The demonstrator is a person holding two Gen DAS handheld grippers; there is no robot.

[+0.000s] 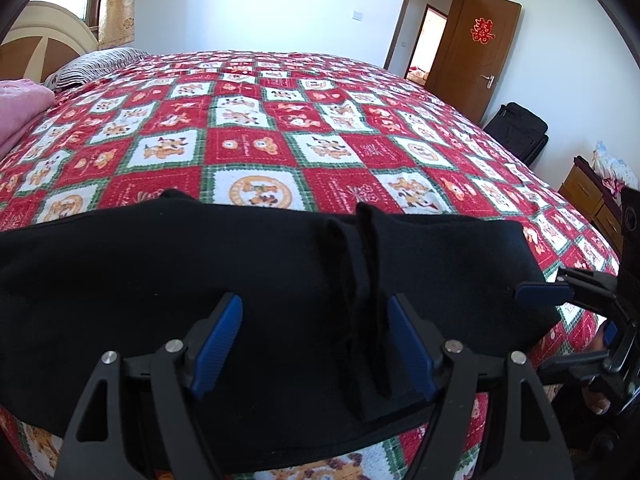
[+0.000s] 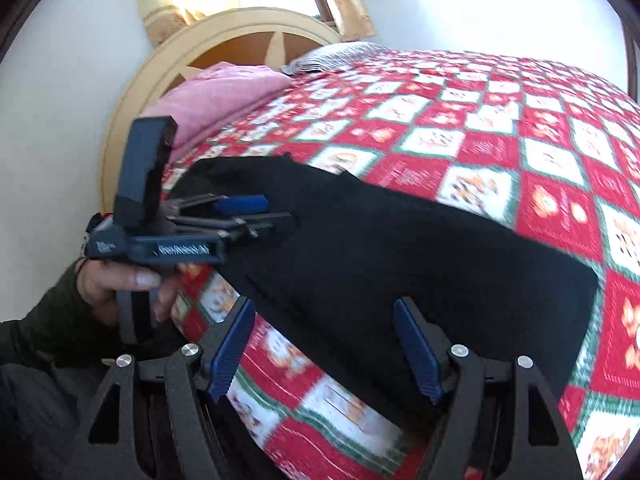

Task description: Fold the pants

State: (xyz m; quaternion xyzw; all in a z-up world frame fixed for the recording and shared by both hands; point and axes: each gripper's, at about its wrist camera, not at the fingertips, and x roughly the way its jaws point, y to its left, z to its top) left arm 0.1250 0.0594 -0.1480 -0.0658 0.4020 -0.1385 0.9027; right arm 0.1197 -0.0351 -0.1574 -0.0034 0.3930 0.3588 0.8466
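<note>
Left blue-padded gripper (image 1: 316, 344) open over a raised fold, gripping nothing; right blue-padded gripper (image 2: 324, 348) open, empty. Black fabric pants (image 1: 168, 280) lie along near edge of red-checked quilted bed (image 1: 280, 120).

Premises: a bedroom in a private home. A large bed (image 1: 320, 120) fills the room, covered by a red, white and green patchwork quilt (image 1: 248, 148) with cartoon figures. A curved wooden headboard (image 2: 224, 36) stands under a curtained window (image 1: 116, 0). A striped pillow (image 1: 100, 62) and folded pink blanket (image 2: 224, 92) lie at the head. A brown door (image 1: 484, 56) with a red paper decoration (image 1: 482, 31) stands open.
</note>
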